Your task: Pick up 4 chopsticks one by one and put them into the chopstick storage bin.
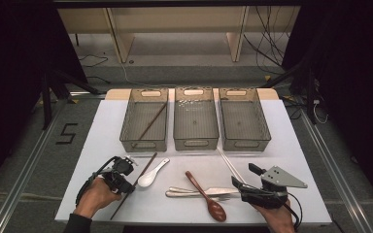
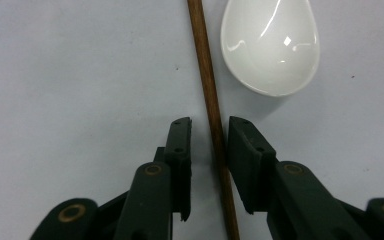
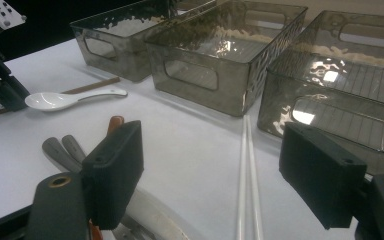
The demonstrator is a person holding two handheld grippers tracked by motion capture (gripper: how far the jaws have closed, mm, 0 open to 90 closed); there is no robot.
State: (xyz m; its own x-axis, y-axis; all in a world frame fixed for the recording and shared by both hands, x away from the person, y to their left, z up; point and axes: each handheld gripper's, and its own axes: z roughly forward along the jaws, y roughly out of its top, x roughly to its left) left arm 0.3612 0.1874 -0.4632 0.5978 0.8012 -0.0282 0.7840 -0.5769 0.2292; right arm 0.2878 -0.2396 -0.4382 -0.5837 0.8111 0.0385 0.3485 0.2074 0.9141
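1. Brown chopstick [image 2: 211, 95]: lies flat on the white worktop [image 1: 281, 145], in front of the left bin [image 1: 144, 120], just beside the white ceramic spoon [image 2: 272, 42]. It sits between the jaws of my left gripper [image 2: 210, 137]. Jaws are narrow around it w/ a sliver of gap each side, so not pinching yet as far as I can see.
2. Risk: the stick is thin and round and lies on the surface. If I close w/ the pads riding too high, it could roll or squirt out sideways instead of being pinched.
3. Risk: the stick runs slightly off-centre, nearer my right-hand pad. An uneven close may push it toward the spoon bowl and knock the spoon.
4. Risk: I'm gripping toward one end, I think, so on lifting the long free end could droop, swing, or catch the bin rim. A mate chopstick [image 1: 152, 121] already leans inside that bin.
5. My right gripper [image 1: 252, 184] idles w/ jaws wide apart, nothing between them, near the pale chopstick pair [image 3: 247, 170], wooden spoon [image 1: 206, 196] and metal cutlery [image 1: 194, 192]. A careless shift there could scatter those.
6. Writing: a black "5" [image 1: 67, 133] marked on the floor left of the worktop. No brand or label readable on bins or utensils.
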